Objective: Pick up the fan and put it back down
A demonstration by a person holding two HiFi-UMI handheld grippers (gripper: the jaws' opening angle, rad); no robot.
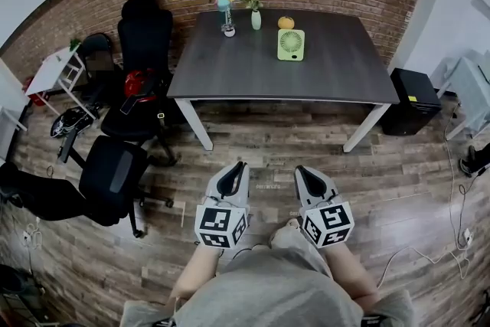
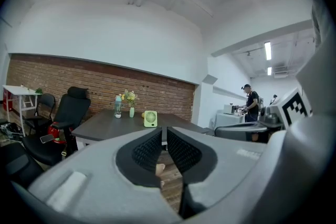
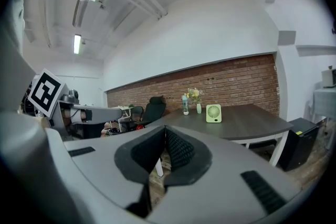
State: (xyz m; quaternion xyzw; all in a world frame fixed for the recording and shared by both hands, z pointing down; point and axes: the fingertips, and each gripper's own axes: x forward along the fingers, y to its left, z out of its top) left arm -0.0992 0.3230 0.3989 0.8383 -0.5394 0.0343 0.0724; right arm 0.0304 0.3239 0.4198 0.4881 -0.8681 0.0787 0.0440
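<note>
Both grippers clenched on nothing: left gripper (image 1: 239, 166) & right gripper (image 1: 302, 172) sit low over the floor, well short of the table (image 1: 230, 76). Green fan (image 1: 291, 44) stands upright toward the table's far edge, w/ an orange (image 1: 285, 22) just behind it. Risk, imo: arriving w/ jaws shut (they need opening first) would shove the light fan over, or into the orange

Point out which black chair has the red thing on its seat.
The high-backed chair at the left end of the table, holding the red object. The nearer black chair shows nothing red.
</note>
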